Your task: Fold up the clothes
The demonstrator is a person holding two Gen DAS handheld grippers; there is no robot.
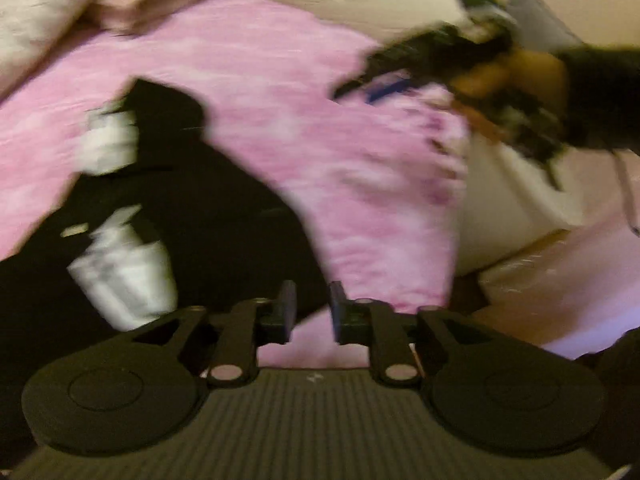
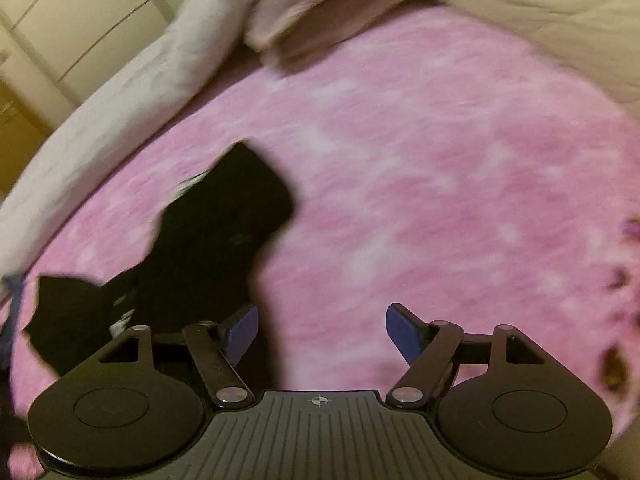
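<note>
Left wrist view: the left gripper (image 1: 312, 306) hangs with its jaws a little apart, nothing between them, over the near edge of one black garment (image 1: 208, 216) with white print, lying crumpled on the pink blanket (image 1: 340, 152). The right gripper (image 1: 372, 84) shows blurred at upper right.

Right wrist view: the right gripper (image 2: 320, 332) is spread wide and empty beside the garment (image 2: 224, 232). One garment, two pillows (image 2: 120, 92); I judge folding not yet begun.

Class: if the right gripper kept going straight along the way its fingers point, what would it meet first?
Most likely the pink blanket. The right gripper stands open over bare pink; the black garment lies just left of that line. Blur leaves depth uncertain.
</note>
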